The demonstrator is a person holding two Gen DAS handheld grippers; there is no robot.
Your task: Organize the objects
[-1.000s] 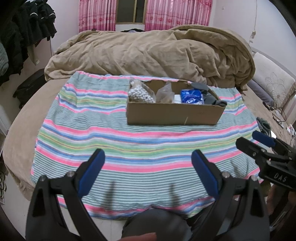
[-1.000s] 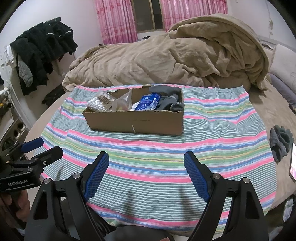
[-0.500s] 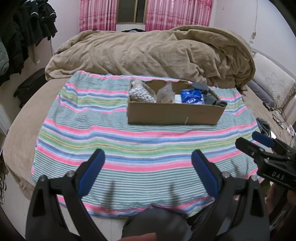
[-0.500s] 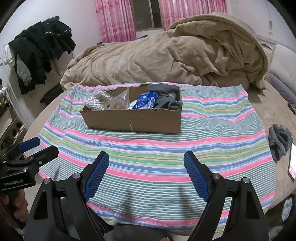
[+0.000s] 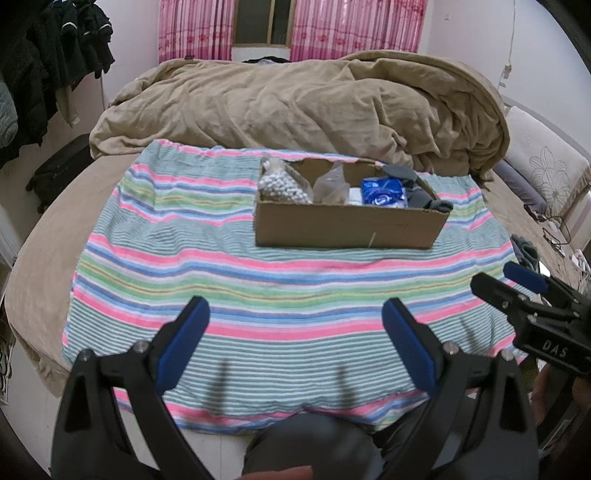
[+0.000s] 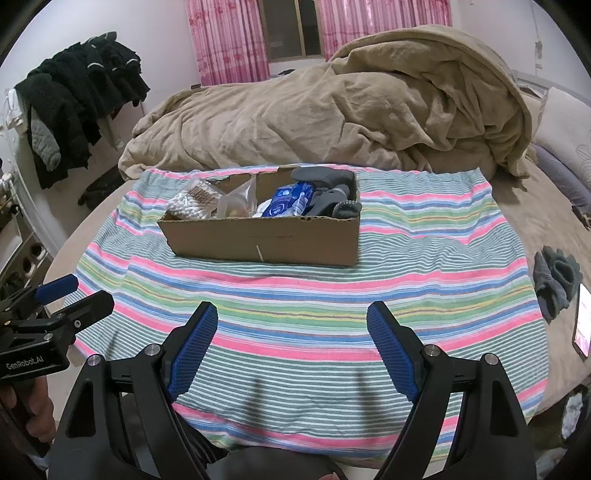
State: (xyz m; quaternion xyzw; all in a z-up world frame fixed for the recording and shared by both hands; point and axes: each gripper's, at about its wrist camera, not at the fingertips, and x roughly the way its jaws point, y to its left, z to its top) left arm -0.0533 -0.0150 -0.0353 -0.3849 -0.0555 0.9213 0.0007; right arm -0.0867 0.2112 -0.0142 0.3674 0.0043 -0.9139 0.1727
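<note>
A cardboard box stands on a striped towel on the bed. In it are a bag of white beads, a clear bag, a blue packet and grey socks. My left gripper is open and empty over the towel's near part. My right gripper is open and empty there too. Each shows at the edge of the other's view.
A rumpled tan duvet lies behind the box. Grey socks and a phone lie on the bed to the right. Dark clothes hang at the left. Pink curtains cover the far window.
Both views have shifted slightly; the box sits a little nearer and more central in the right wrist view. Both grippers stay open and empty.
</note>
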